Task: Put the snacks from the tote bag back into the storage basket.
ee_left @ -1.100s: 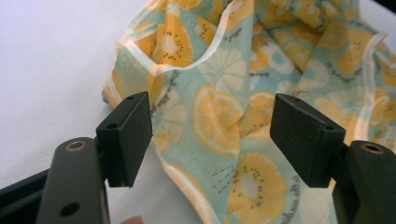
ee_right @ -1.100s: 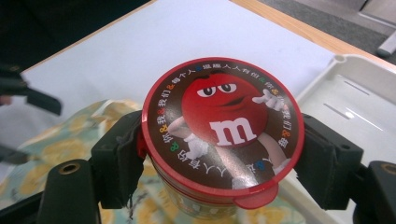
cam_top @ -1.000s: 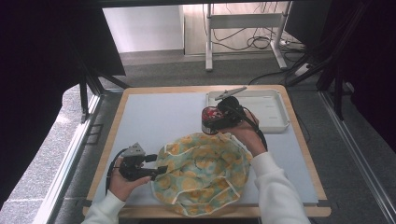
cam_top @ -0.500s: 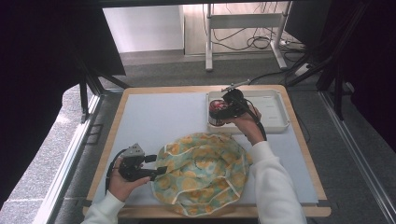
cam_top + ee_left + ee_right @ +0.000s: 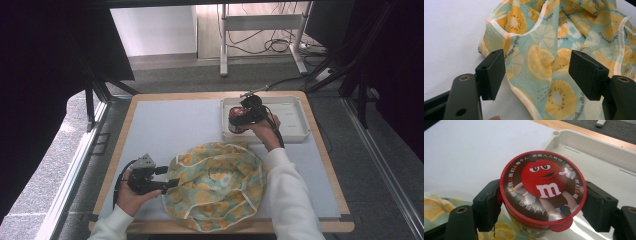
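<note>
Since a second ago my right gripper (image 5: 239,120) has carried the candy jar (image 5: 541,192) from the cloth (image 5: 215,185) over the white tray's (image 5: 295,132) near-left corner. Clamped below its lid, it stands upright, lid up. Next: lower, release. My left gripper (image 5: 536,72) gapes around the cloth's edge.

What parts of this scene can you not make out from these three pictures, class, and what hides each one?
- Body and contents of the red-lidded round candy tub: right gripper view, covered by its own lid and the right claw.
- Small grey object on the floor: right gripper view, cut by the top edge.
- Table under the orange-and-teal citrus-print cloth: high view, the cloth covers it.
- White plastic tray's near-left corner: high view, behind the right hand.
</note>
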The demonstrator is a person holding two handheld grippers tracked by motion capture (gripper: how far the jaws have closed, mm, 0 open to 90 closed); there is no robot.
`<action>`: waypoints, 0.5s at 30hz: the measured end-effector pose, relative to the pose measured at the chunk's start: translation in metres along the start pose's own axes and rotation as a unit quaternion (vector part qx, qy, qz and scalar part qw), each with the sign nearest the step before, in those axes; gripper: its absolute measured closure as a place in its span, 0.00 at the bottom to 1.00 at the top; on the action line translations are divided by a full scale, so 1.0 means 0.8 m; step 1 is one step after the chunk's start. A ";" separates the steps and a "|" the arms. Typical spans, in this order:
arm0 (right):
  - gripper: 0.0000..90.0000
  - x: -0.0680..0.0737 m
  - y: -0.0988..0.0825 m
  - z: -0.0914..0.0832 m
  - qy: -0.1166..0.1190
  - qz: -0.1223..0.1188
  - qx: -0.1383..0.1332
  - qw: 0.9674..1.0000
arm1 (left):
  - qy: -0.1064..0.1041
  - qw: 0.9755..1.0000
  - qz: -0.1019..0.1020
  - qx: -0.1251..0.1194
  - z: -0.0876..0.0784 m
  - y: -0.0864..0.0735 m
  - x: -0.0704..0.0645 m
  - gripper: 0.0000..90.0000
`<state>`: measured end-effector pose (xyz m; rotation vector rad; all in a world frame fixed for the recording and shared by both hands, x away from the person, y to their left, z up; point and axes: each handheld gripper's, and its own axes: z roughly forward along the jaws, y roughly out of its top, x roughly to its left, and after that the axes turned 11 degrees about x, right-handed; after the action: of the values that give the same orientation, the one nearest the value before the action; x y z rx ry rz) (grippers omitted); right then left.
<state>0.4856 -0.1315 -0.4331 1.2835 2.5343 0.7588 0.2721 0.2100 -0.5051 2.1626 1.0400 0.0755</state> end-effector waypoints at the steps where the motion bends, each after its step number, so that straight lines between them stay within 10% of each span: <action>1: 0.27 -0.001 0.000 0.002 -0.002 0.001 0.000 1.000 | 0.000 1.000 0.000 0.000 0.000 0.000 0.000 0.33; 15: 0.27 -0.008 -0.004 0.028 -0.021 0.014 0.010 1.000 | 0.002 1.000 0.000 0.001 0.001 -0.001 0.000 0.33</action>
<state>0.4961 -0.1301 -0.4543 1.3295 2.5024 0.7077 0.2717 0.2103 -0.5060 2.1647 1.0430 0.0783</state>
